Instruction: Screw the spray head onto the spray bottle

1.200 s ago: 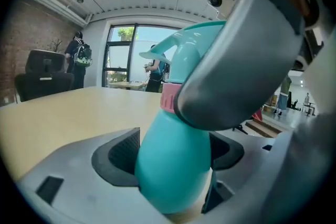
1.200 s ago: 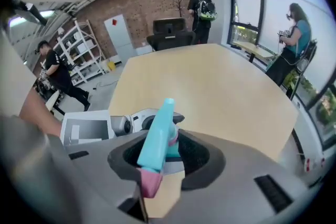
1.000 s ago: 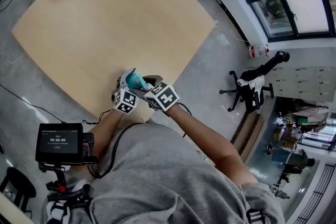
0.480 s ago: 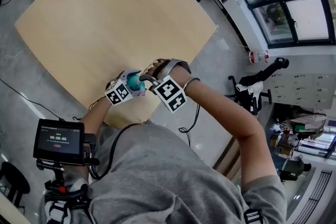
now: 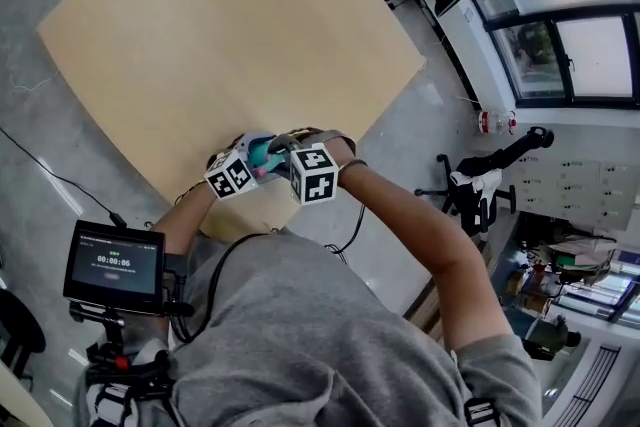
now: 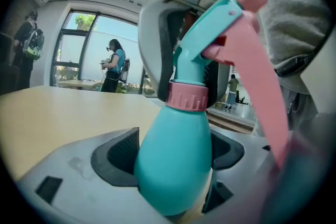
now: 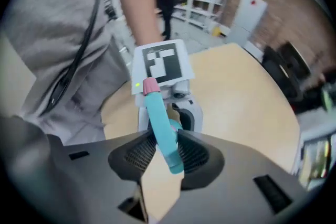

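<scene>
At the near edge of the bench (image 5: 230, 35), low and centre in the head view, the two grippers are meeting over the spray bottle (image 6: 168, 181) again. Half a second back the right gripper (image 7: 167, 150) was swung out toward the right of the frame with its jaws spread wide. Now it is sitting close beside the left one once more, and its jaws are closing on the spray head (image 7: 160, 118), the pads seeming to touch its teal sides.

The left gripper (image 6: 174, 150) is pinching the bottle's round teal belly, holding it roughly upright just above the wood. The pink collar (image 6: 187, 96) is sitting on the neck and the pink trigger (image 6: 257, 76) is hanging toward the right of that view.

I am reading this as a fresh grip between turns, so the screwing is probably partway along. Whether the collar is fully down I cannot tell.

Nothing else is lying on the pale wooden bench. Around it grey floor (image 5: 420, 145) is showing, with windows (image 5: 560, 35) at the upper right, an office chair (image 5: 480, 165) at the right, and a timer screen (image 5: 112, 265) at the lower left. Other people are standing by the glass (image 6: 113, 65).
</scene>
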